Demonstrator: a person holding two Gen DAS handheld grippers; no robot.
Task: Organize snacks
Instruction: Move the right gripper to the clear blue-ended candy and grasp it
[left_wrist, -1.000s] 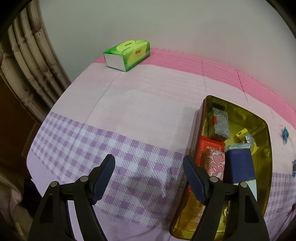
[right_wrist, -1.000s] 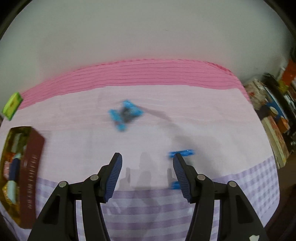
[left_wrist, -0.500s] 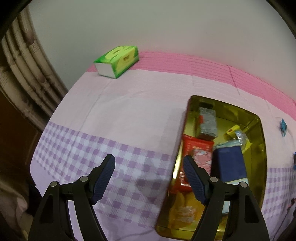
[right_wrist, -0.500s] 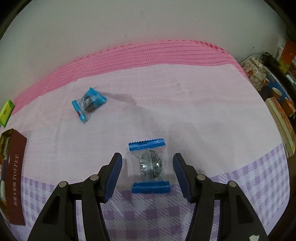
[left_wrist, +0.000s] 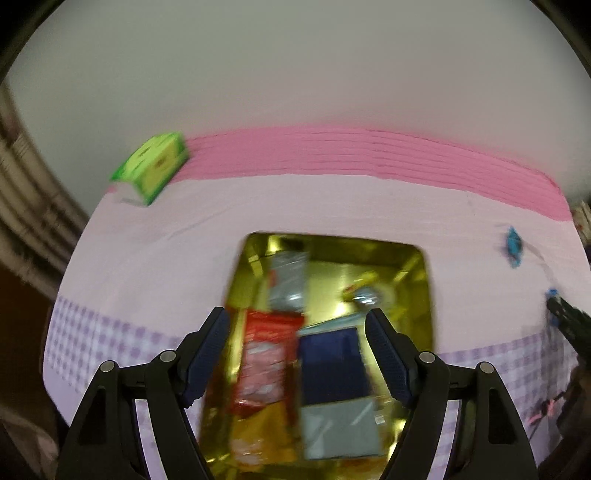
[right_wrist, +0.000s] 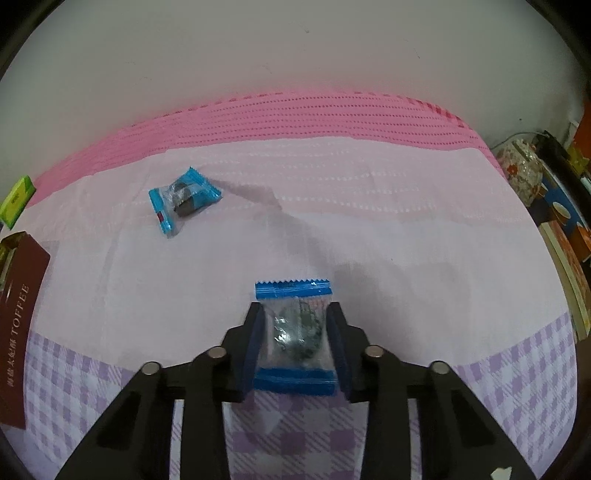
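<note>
**Blue-wrapped candy pinched beside the toffee tin**

Pink-and-lilac cloth (right_wrist: 369, 229) covers the table, plain in the middle, ribbed pink at the far edge by a bare wall, purple check nearest the cameras. Angled steeply down over the check band, the right gripper (right_wrist: 295, 332) has just been closing and now pinches a clear candy packet (right_wrist: 293, 332) with blue crimped ends between its dark blue ribbed pads, well to the right of the toffee tin (right_wrist: 18, 325). A second candy packet (right_wrist: 183, 197) like it lies flat farther back, between tin and gripper. The left gripper (left_wrist: 297, 347) hangs tilted down over the tin (left_wrist: 424, 295), fingers spread and holding nothing. Its view is motion-blurred: the tin's shiny gold interior holds a red pouch (left_wrist: 267, 354), a navy box (left_wrist: 332, 362) and smaller wrappers, hard to read. Only the tin's maroon side shows in the right view. A green tissue pack (left_wrist: 155, 168) sits beyond the tin at the cloth's far edge.
</note>
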